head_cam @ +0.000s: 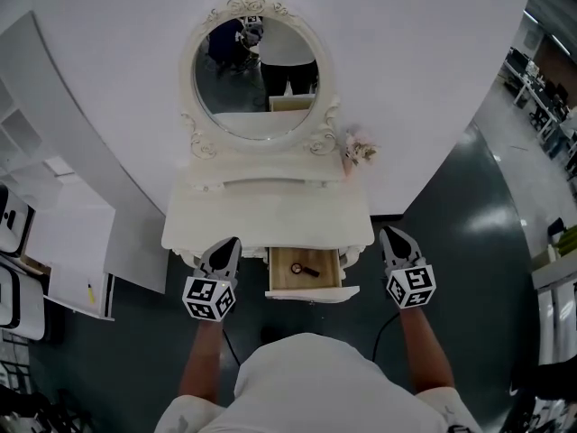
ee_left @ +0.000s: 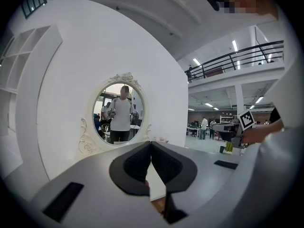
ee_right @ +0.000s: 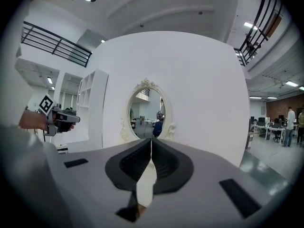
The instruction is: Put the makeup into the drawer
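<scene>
While the drawer (head_cam: 326,262) stands open, makeup (head_cam: 304,269) inside, left gripper (head_cam: 231,243) and right gripper (head_cam: 389,234) pressed together

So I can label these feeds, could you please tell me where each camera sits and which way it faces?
Head view: on the head, facing steeply down at dressing table, open drawer, left gripper, right gripper, forearms, torso.
Left gripper view: on left gripper, facing the mirror; right hand shows.
Right gripper view: on right gripper, facing mirror; left hand shows.
Shared: mirror.
</scene>
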`<state>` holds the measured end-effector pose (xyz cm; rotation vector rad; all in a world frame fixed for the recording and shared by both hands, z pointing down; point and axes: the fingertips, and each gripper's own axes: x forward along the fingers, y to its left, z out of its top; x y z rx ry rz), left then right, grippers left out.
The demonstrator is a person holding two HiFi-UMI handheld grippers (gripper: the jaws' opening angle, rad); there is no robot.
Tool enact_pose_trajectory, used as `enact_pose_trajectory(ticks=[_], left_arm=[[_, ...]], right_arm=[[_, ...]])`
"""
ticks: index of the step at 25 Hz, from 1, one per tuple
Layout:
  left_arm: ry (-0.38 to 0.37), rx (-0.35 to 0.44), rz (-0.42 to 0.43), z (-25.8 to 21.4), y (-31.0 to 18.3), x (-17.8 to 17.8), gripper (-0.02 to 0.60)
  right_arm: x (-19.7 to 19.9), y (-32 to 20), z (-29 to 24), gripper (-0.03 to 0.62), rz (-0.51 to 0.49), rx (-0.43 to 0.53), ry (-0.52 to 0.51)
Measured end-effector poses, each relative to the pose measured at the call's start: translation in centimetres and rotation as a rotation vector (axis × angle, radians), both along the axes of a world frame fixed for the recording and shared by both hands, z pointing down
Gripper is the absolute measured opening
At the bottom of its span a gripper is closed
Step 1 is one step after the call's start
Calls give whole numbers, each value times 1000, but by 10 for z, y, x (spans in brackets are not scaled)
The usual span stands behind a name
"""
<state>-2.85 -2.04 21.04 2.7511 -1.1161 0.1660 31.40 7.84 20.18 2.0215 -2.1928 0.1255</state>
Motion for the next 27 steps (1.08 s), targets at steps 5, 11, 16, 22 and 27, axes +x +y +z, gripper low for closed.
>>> enact_pose_trajectory(ticks=[5, 11, 16, 22, 27], left_arm=[[20, -14, 20, 1, -1, 10, 17], [2, -8, 36, 3, 0, 15, 17], [1, -8, 41, 3, 0, 17, 16], [5, -11, 47, 4, -2, 16, 17], [5, -13, 51, 5, -4, 14, 17]], right_arm=[[0, 2, -2, 28, 0, 0, 5], [0, 2, 0, 28, 8, -8, -3], [-3, 1, -1, 28, 4, -9, -4], [-7, -2, -2, 28, 4, -9, -6], [-10, -4, -2, 28, 8, -12, -3]])
